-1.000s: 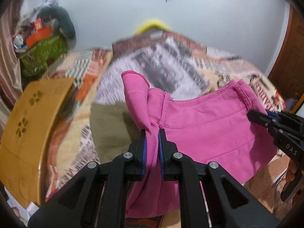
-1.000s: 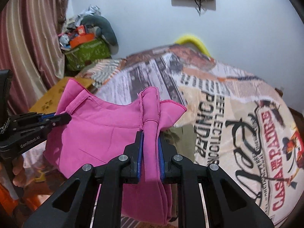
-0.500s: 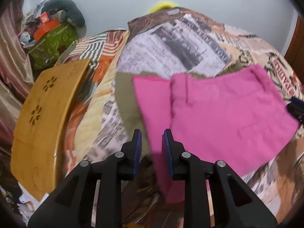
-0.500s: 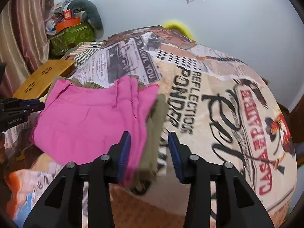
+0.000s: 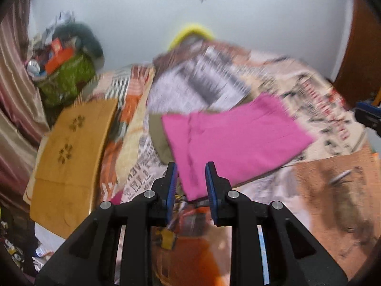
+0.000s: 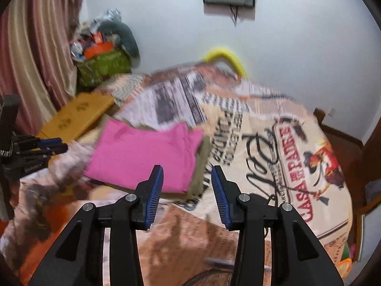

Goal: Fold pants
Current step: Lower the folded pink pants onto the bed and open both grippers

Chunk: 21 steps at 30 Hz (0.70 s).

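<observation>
Both grippers, left gripper and right gripper, have let go since 1 second ago, jaws wide and empty. The pink pants lie folded on the bed, atop an olive garment; folding looks finished.

Bed with printed cover
Pink pants are laid flat on an olive cloth; a wooden board is set beside.

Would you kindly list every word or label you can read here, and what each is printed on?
"CASA DE PADRE": red lettering on the bedspread, right wrist view.
Large black script beside it: partly hidden, unreadable.
Newsprint columns on the bedspread: blurred.
White label on the left gripper: too small.
Left wrist view: all print blurred.
</observation>
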Motion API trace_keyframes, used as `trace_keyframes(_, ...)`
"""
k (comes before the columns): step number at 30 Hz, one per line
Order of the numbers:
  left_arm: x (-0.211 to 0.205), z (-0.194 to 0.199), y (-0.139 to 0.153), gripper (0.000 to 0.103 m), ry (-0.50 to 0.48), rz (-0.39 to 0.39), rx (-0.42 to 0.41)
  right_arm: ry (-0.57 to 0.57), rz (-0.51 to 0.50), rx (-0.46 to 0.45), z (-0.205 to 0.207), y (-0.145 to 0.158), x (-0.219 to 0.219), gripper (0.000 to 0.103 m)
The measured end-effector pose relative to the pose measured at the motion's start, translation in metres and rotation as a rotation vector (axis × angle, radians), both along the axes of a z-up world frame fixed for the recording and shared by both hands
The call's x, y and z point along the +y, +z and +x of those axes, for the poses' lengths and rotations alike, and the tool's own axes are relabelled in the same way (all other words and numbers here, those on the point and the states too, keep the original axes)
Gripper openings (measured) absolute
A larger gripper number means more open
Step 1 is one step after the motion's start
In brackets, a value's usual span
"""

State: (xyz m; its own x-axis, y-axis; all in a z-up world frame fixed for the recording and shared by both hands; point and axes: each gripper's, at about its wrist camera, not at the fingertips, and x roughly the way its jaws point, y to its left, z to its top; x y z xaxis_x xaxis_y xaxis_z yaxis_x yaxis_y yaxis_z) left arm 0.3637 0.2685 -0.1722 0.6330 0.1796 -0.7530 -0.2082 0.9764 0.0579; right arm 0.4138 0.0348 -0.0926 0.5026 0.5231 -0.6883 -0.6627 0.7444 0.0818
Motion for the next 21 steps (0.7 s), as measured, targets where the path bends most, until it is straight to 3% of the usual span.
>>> trace_keyframes(6,-0.043,-0.068,0.097,0.025,-0.059,-0.034,-0.189,0.012,0.166,-0.146,-0.057,0.084,-0.027,0.038)
trace_keyframes(10,-0.079,-0.125,0.155,0.025,-0.077,0.021,-0.325,0.005,0.236,-0.269,-0.103,0.127,-0.05,0.038)
trace_keyframes(16,-0.114,-0.204,0.206,0.025,-0.077,0.052,-0.497,0.022,0.359,-0.358,-0.169,0.169,-0.084,0.038)
trace_keyframes(21,-0.137,-0.26,0.224,0.025,-0.059,0.091,-0.614,0.054,0.454,-0.395,-0.215,0.188,-0.103,0.038)
